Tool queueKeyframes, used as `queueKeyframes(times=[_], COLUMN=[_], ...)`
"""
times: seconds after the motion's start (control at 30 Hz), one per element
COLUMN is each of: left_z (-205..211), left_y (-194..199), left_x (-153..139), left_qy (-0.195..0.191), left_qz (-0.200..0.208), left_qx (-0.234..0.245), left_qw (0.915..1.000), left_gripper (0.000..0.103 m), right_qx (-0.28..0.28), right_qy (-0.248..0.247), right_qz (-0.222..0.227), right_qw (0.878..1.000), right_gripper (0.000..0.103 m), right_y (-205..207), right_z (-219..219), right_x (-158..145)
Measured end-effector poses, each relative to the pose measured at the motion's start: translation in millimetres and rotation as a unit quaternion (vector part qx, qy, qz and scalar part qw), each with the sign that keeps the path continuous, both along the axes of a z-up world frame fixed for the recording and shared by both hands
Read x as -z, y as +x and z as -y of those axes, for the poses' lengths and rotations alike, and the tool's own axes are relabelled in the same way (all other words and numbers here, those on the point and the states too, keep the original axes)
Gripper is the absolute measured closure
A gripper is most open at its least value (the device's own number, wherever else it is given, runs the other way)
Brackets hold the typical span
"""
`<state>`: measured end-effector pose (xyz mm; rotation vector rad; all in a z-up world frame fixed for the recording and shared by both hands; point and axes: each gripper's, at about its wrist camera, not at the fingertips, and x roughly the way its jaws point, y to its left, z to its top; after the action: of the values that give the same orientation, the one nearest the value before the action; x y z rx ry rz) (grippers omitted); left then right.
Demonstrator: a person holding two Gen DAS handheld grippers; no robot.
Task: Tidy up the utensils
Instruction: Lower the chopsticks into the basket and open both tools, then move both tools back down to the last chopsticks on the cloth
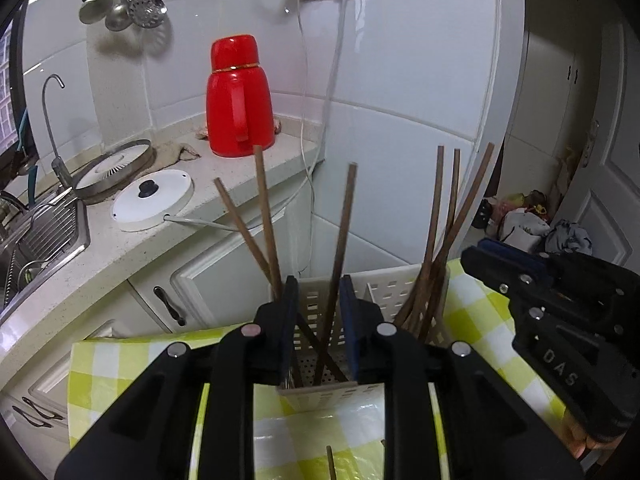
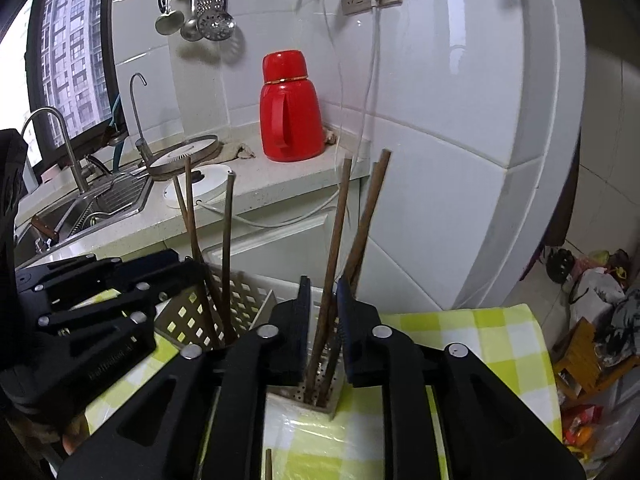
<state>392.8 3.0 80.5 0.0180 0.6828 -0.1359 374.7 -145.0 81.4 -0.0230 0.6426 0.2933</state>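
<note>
A white perforated utensil holder (image 1: 394, 280) with two compartments stands on a yellow checked cloth (image 1: 120, 360). My left gripper (image 1: 319, 300) hangs over the left compartment. It is open, and one brown chopstick (image 1: 345, 224) stands loose between its fingers, with two more leaning beside it. My right gripper (image 2: 322, 300) is over the right compartment of the holder (image 2: 248, 296), open around a bunch of chopsticks (image 2: 340, 220) that its pads do not press. Each gripper shows in the other's view: the right gripper (image 1: 480, 250) and the left gripper (image 2: 176, 264). A single chopstick tip (image 2: 268, 464) lies on the cloth near me.
Behind the holder runs a kitchen counter with a red thermos jug (image 1: 239, 100), a white pot lid (image 1: 152, 200), a round strainer and a sink (image 1: 40, 232) at the left. Ladles hang on the tiled wall. Bags and clutter (image 2: 600, 300) lie on the floor at the right.
</note>
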Motion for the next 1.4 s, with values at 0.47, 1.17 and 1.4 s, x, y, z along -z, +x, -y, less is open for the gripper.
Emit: queueKeyframes(times=[0.47, 1.17, 1.4], left_z=[-31, -15, -11], left_y=[-110, -183, -177], left_x=[31, 147, 152], left_qy=[-0.037, -0.025, -0.013], left_qz=[-0.018, -0.125, -0.131], left_qx=[-0.005, 0.002, 0.002], left_qw=[0.9991, 0.9918, 0.9912], left_gripper=[0.082, 0.082, 0.082], right_qx=[-0.015, -0.068, -0.076], right_qy=[0.018, 0.005, -0.009], right_qz=[-0.046, -0.167, -0.181], right_qw=[0.999, 0.984, 0.980], right_gripper=[0.058, 0.055, 0.056], right_y=[-89, -164, -155], right_z=[44, 38, 25], right_x=[42, 145, 152])
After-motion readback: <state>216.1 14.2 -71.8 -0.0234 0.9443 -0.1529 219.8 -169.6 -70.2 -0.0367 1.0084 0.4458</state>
